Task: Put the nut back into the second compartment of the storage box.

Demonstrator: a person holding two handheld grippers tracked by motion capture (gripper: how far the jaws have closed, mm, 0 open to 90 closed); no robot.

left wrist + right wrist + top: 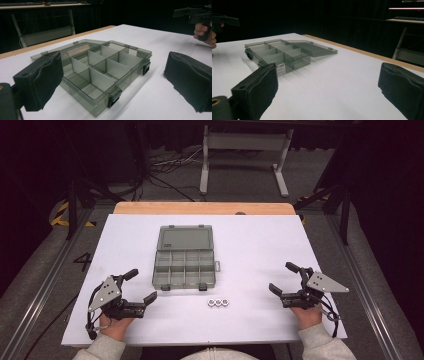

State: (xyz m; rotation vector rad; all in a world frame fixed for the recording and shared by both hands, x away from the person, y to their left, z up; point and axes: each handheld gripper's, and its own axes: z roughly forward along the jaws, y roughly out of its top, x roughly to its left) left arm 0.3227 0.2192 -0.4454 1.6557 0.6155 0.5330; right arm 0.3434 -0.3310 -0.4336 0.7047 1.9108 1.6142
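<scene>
The white tabletop (260,250) carries an open grey box (184,262) at its middle, lid laid flat behind the compartments. The left gripper (141,286) and right gripper (284,277) rest at either near corner, fingers apart, holding nothing. Three nuts (218,302) lie in a row just before the box

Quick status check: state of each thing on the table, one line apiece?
Organizer box: open, compartments empty, flat on the table.
Box lid: folded back flat, away from the person.
Front latches: undone.
Three metal nuts: loose in a row, touching, on the table in front of the box.
Left tool: open, holding nothing.
Right tool: open, holding nothing.
</scene>
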